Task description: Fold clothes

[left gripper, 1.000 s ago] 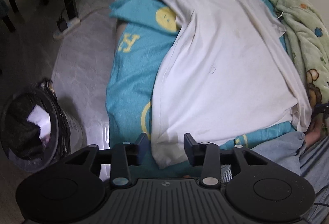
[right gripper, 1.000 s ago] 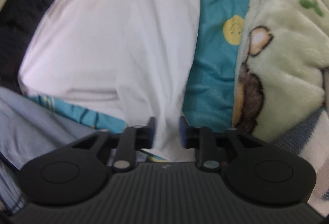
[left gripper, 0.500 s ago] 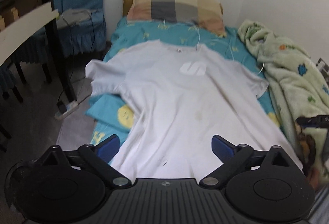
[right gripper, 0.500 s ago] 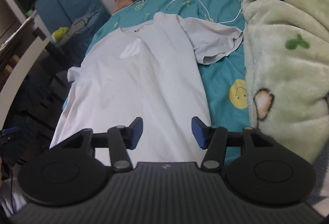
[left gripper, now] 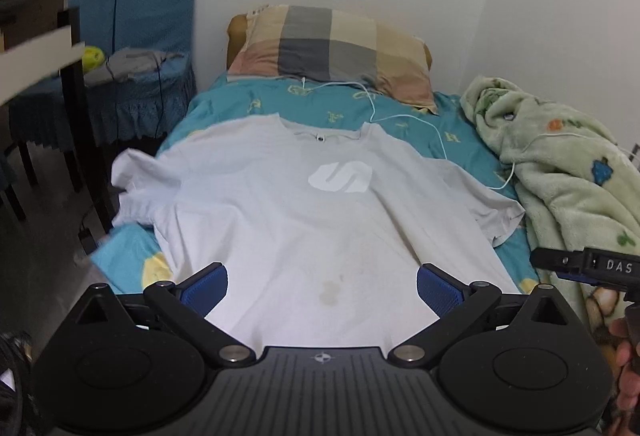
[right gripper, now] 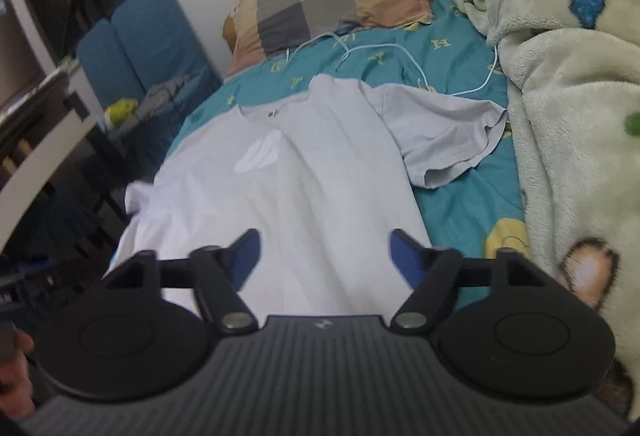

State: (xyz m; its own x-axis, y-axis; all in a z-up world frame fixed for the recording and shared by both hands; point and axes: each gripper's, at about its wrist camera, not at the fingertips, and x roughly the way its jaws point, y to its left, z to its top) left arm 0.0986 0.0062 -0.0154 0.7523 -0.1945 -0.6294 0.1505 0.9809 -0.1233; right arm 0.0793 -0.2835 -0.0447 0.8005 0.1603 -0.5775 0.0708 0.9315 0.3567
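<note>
Both claws spread wide, empty, T-shirt (left gripper: 320, 228) hem hidden behind them

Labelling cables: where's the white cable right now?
The white cable runs from under the checked pillow across the teal sheet, just beyond the T-shirt collar, onto the green blanket.

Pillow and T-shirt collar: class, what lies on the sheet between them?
A white cable crosses the teal sheet between pillow and T-shirt, in both wrist views.
</note>
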